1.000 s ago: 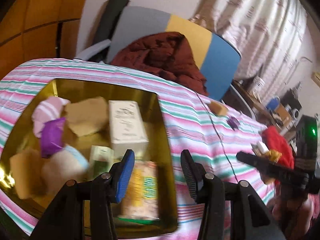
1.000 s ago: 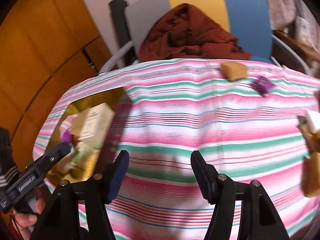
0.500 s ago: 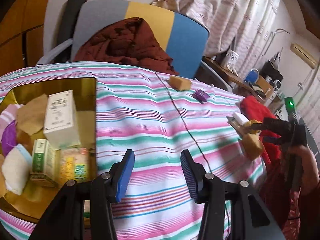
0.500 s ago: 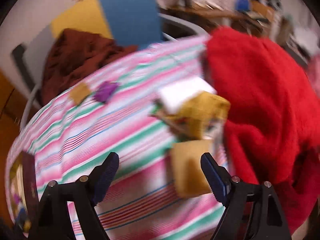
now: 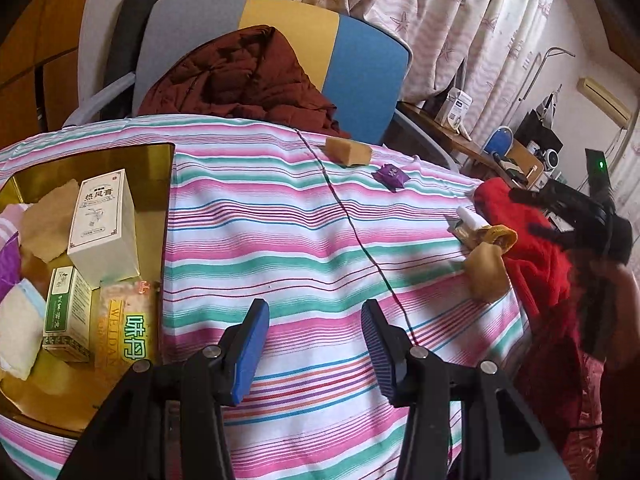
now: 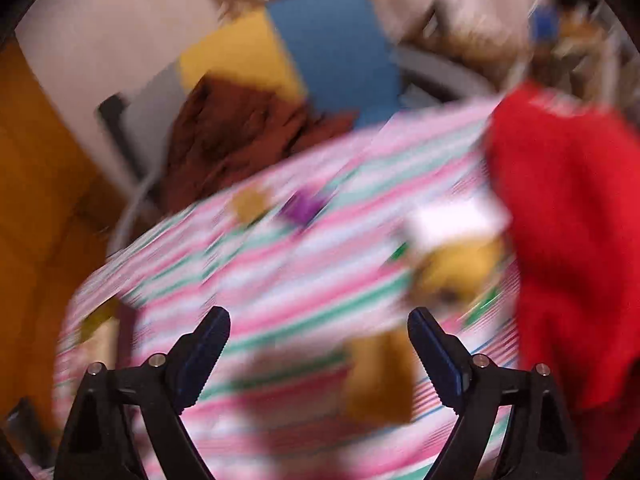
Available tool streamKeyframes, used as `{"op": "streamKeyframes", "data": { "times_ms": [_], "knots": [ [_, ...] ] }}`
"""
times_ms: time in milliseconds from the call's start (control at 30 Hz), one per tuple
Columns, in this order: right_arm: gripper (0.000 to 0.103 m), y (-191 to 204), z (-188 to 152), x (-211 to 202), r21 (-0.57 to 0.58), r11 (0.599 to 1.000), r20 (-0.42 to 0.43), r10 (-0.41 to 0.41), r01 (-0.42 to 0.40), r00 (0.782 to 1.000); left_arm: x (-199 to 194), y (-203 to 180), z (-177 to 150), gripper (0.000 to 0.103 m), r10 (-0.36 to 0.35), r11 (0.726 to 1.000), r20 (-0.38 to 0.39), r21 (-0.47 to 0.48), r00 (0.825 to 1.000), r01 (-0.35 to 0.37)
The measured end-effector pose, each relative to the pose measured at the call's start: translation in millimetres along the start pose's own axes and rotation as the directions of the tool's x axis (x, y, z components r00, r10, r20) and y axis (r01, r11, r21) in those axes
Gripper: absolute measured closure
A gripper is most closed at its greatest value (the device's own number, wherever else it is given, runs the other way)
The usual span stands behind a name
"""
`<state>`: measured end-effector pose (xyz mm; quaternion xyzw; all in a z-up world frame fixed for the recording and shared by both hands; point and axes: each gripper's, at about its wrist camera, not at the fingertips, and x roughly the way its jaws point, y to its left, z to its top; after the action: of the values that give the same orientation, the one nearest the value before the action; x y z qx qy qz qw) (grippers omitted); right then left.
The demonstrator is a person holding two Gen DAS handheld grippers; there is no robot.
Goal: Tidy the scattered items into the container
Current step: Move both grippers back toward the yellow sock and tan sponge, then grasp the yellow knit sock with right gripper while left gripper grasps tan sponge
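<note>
Black tongs (image 5: 314, 344), blue ribbed pads (image 5: 252, 344), silver screws

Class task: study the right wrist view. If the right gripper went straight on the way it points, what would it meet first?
Probably the tan sponge block between its opening jaws, on the striped tablecloth. The picture is blurred, so depth is uncertain. The right gripper holds nothing.

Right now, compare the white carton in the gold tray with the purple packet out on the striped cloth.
The white carton is a tall, rigid printed box; the purple packet is small, soft and crinkled. The carton lies inside the gold tray; the packet lies loose on the striped cloth. Neither is held.
</note>
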<state>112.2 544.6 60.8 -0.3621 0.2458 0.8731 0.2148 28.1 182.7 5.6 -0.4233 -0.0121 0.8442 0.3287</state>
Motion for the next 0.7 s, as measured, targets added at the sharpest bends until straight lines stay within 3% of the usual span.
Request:
{"op": "streamKeyframes", "data": {
  "times_ms": [33,67,200,233,467,533,567,700],
  "knots": [
    [0.011,-10.6,7.8,-3.3,0.024,0.994,0.038,-0.104,0.103,0.994,-0.2,-0.7,-0.7,0.055,-0.001,1.0,-0.001,0.003,1.0,0.001],
    [0.011,-22.2,13.5,-1.8,0.061,0.986,0.038,-0.159,0.156,0.987,-0.2,-1.2,-1.4,0.055,-0.003,1.0,-0.002,0.005,1.0,0.003],
    [0.012,-65.3,25.9,26.4,0.168,0.954,-0.08,-0.239,0.249,0.968,5.2,-5.5,-3.3,0.055,-0.014,1.0,-0.022,0.002,1.0,0.014],
    [0.017,-71.6,26.1,34.5,0.181,0.95,-0.11,-0.236,0.253,0.966,6.7,-7.7,-3.8,0.055,-0.019,1.0,-0.027,0.005,0.999,0.019],
    [0.031,-83.7,11.2,65.8,0.167,0.966,-0.167,-0.171,0.199,0.971,16.8,-25.0,-4.7,0.055,-0.015,0.998,-0.057,0.064,0.998,0.019],
    [0.049,-86.0,9.2,76.9,0.199,0.97,-0.173,-0.105,0.139,0.979,21.5,-30.5,-5.1,0.055,-0.015,0.997,-0.068,0.079,0.998,0.021],
    [0.05,-87.9,8.1,81.1,0.216,0.971,-0.172,-0.067,0.104,0.983,23.1,-32.6,-4.8,0.055,-0.015,0.996,-0.07,0.085,0.997,0.021],
    [0.056,-86.8,8.7,80.1,0.215,0.974,-0.117,-0.048,0.072,0.992,35.8,-45.2,-0.8,0.055,-0.01,0.993,-0.082,0.119,0.997,0.02]
  ]
}}
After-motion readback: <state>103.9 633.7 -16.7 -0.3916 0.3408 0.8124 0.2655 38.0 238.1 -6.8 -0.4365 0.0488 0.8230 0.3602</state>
